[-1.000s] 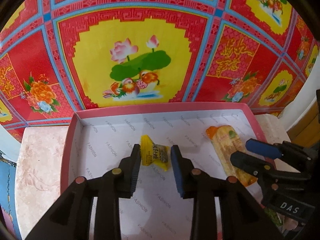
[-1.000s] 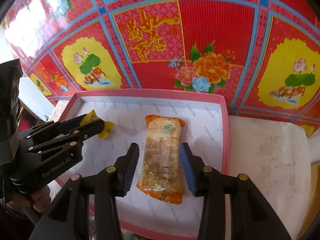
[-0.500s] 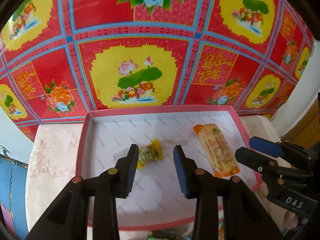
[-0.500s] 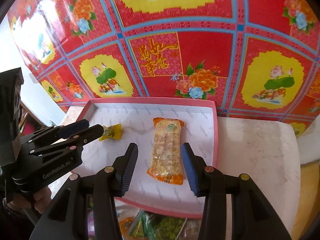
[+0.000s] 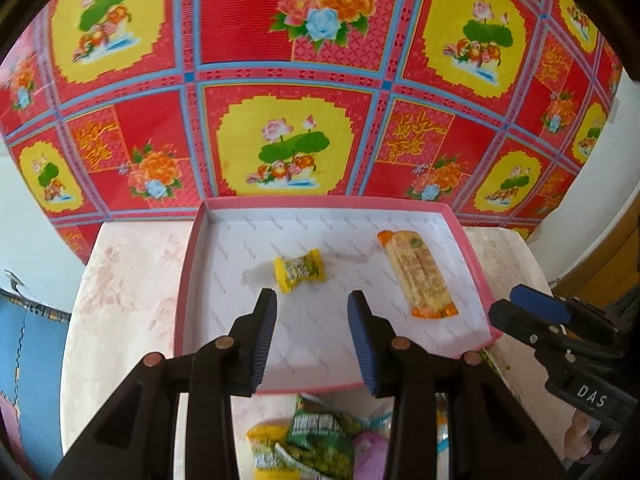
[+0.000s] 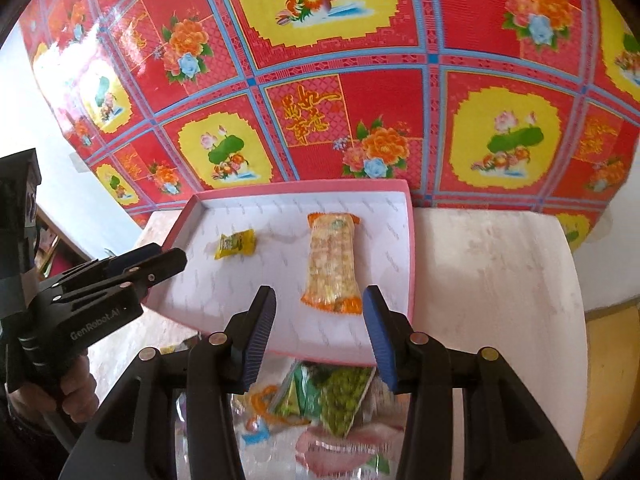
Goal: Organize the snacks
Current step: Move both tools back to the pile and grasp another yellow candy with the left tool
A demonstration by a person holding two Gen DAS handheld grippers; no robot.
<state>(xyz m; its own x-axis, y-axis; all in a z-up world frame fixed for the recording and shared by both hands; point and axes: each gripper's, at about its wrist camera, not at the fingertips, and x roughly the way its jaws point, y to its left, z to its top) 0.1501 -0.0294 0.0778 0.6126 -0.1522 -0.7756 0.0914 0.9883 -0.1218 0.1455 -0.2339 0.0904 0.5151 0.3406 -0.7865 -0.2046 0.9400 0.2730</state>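
Observation:
A pink-rimmed shallow box point(image 5: 182, 292) point(image 6: 412, 260) with a white printed lining lies on a pale marbled table. Inside it are a small yellow wrapped candy point(image 5: 298, 270) point(image 6: 235, 244) and a long clear cracker pack with orange ends point(image 5: 418, 272) point(image 6: 330, 264). My left gripper point(image 5: 311, 294) point(image 6: 168, 254) hovers above the box's near half, behind the candy, open and holding nothing. My right gripper point(image 6: 319, 290) point(image 5: 506, 300) hovers just behind the cracker pack's near end, also open and not holding anything. A heap of packaged snacks point(image 5: 316, 436) point(image 6: 332, 396), green and yellow among them, lies below both grippers in front of the box.
A red, yellow and blue flowered cloth point(image 5: 288, 80) covers the wall behind the table. Bare tabletop point(image 6: 492, 280) shows to the right of the box and more tabletop point(image 5: 128, 300) to its left. A hand point(image 6: 60, 392) holds the left gripper's handle.
Both grippers have drawn back and upward from the box, leaving the candy and cracker pack lying in it. The snack heap in front of the box has come into view.

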